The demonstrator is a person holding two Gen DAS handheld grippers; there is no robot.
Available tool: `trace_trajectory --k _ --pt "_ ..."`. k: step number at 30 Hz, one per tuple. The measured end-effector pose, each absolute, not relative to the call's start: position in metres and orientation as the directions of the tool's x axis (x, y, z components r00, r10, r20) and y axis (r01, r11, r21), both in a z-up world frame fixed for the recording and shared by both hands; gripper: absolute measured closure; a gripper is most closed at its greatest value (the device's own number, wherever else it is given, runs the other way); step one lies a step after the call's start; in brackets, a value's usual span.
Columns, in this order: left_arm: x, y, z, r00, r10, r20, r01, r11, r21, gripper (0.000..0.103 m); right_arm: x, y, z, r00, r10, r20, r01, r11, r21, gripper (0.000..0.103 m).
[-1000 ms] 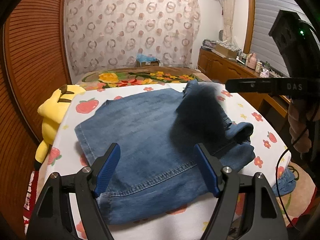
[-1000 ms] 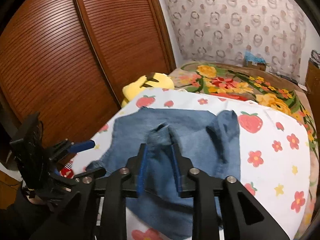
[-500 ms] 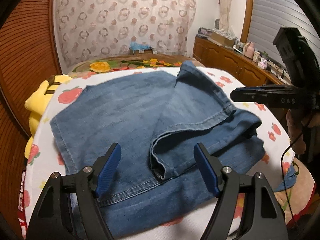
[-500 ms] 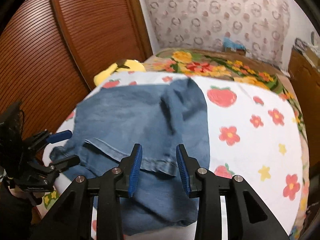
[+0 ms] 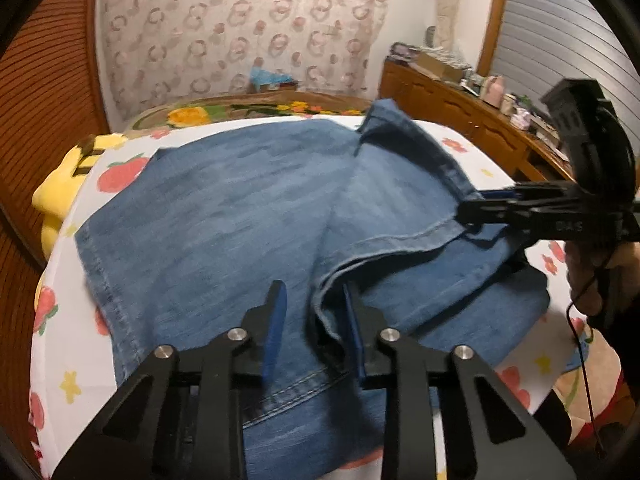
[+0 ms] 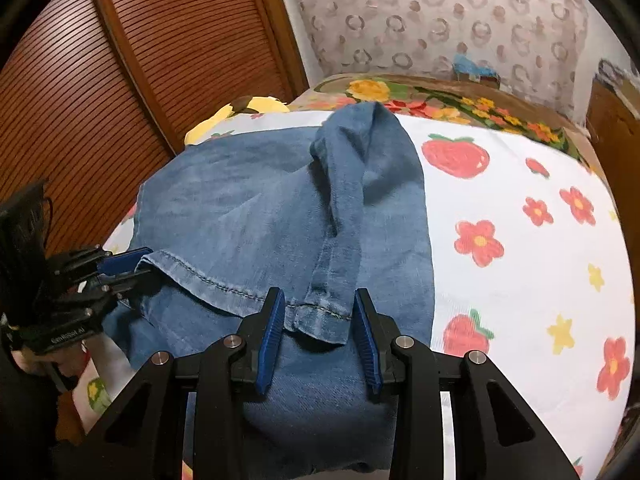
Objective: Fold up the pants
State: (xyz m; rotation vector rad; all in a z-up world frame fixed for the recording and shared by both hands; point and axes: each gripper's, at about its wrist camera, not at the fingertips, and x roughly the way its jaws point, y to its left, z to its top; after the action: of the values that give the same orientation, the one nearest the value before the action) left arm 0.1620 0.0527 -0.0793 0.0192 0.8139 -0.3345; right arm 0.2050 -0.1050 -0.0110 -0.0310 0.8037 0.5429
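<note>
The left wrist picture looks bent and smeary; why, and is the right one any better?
Left wrist view: fisheye bows the walls, corners go black, and the jeans look smeared by motion. Right wrist view: same bowing, yet the hem stitching stays crisp; light is dim and warm.

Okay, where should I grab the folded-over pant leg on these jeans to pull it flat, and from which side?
Grip the stitched hem of the folded-over leg, coming from the near edge. It lies on top of the jeans, thick and slightly raised, so fingers can probably slide under it.
</note>
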Motion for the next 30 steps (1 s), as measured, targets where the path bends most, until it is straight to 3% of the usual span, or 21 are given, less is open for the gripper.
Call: trace_trajectory --k 2,5,10,18,24,30 --pt "0.161 0.045 -0.079 0.632 -0.283 -0.722 0.322 0.943 -0.087 0.083 0.202 -0.109 -0.009 0.579 0.452 -0.679 -0.484 0.860 0.160 0.083" --pt "0.157 0.037 -0.077 0.628 -0.291 -0.722 0.355 0.932 -0.067 0.092 0.197 -0.113 -0.005 0.586 0.466 -0.663 -0.502 0.851 0.154 0.091" --pt "0.148 0.029 -0.056 0.640 -0.338 -0.690 0.401 0.913 -0.076 0.096 0.191 -0.121 0.013 0.626 0.473 -0.620 -0.512 0.849 0.131 0.093" --pt "0.125 0.027 0.023 0.706 -0.409 -0.579 0.445 0.891 -0.088 0.098 0.182 -0.122 0.075 0.711 0.467 -0.526 -0.511 0.857 0.070 0.093" --pt "0.111 0.049 0.071 0.764 -0.396 -0.509 0.422 0.904 -0.071 0.099 0.172 -0.099 0.112 0.740 0.471 -0.480 -0.530 0.848 0.014 0.094" --pt "0.103 0.090 0.069 0.790 -0.343 -0.508 0.352 0.932 -0.081 0.099 0.163 -0.066 0.124 0.726 0.509 -0.463 -0.582 0.813 -0.019 0.093"
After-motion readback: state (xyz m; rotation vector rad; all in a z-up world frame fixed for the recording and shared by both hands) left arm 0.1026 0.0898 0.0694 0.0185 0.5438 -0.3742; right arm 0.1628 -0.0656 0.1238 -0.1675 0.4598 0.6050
